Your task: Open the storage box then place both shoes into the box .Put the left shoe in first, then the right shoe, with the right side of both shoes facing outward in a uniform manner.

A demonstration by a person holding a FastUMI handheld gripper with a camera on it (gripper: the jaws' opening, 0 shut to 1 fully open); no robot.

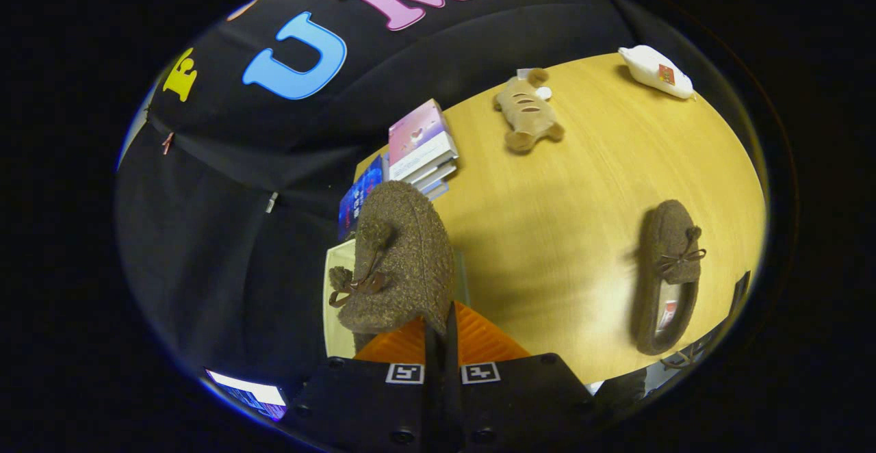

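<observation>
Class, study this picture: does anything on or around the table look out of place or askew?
One brown slipper hangs pinched in the gripper, its fingers shut on the edge, toe tilted up above a pale box. Its mate lies alone on the table. Nothing looks spilled or damaged.

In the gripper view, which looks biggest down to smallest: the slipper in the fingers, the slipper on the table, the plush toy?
1. Held slipper, the fingers shut on it, but nearness inflates it.
2. Slipper on the table.
3. Plush toy, farthest away.

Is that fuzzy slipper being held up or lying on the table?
Held up: the gripper is shut on the slipper, lifting it off the table.
</observation>
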